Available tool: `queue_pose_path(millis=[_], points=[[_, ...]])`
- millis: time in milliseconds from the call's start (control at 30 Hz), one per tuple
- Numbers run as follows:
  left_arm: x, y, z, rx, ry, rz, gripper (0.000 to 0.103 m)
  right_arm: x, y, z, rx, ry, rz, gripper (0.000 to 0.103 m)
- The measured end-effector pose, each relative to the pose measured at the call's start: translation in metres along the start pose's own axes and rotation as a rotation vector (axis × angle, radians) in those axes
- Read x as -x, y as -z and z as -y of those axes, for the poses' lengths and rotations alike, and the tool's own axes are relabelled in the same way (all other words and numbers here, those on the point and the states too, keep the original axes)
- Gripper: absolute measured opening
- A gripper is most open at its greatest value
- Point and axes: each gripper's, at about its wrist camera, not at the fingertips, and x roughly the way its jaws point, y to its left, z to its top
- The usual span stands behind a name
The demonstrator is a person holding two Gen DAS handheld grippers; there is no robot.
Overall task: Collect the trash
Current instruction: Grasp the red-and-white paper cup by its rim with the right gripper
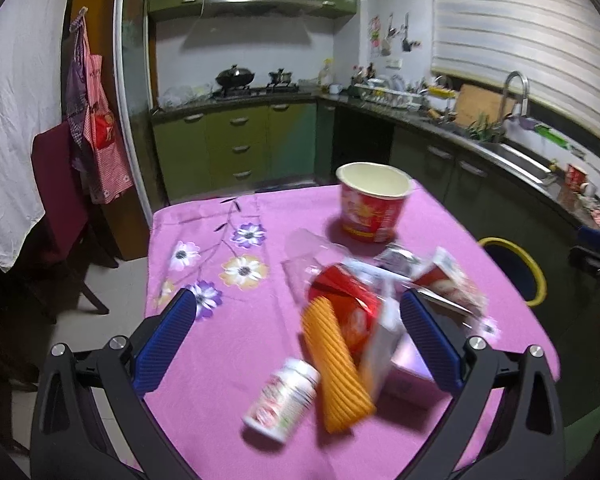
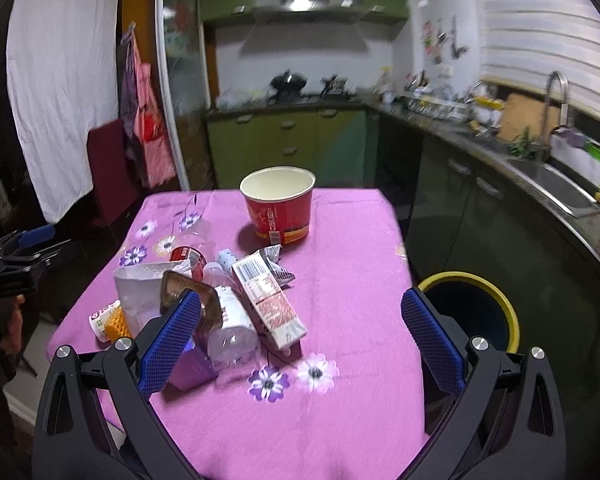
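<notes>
Both my grippers, left (image 1: 298,336) and right (image 2: 300,334), stood spread wide and empty above the pink tablecloth (image 2: 340,240). The trash pile lay at left centre of the right view. I judged the carton (image 2: 268,300) light and crushable, best pinched across its narrow sides; the clear bottle (image 2: 232,324) looked slippery. The bin (image 2: 472,308) waited at lower right.

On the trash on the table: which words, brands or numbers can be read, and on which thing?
None can be read.
Red paper bowl: print and barcode too small.
Carton: barcode and print too small.
White bottle: label blurred.
Red can: mark unreadable.
</notes>
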Motion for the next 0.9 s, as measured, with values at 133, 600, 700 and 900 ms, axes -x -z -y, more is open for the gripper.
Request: queue_pose_path(millis=[133,600,700,900], points=[[-0.044,-0.029,-0.026,0.033,-0.027,-0.013,0.097,-0.059,-0.057,0.015,-0.008,-0.059,-0.144,0.099],[-0.151,-0.044,-0.071,0.101,-0.029,-0.126,0.097,-0.317,-0.191,0.058,-0.155,-0.004,-0.607,0.059],[-0.154,-0.039,-0.076,0.111,-0.022,-0.132,0.097,-0.353,-0.188,0.062,-0.169,0.024,-0.669,0.048],[-0.159,-0.035,-0.085,0.117,-0.011,-0.147,0.097,-0.389,-0.177,0.059,-0.153,0.04,-0.733,0.018]])
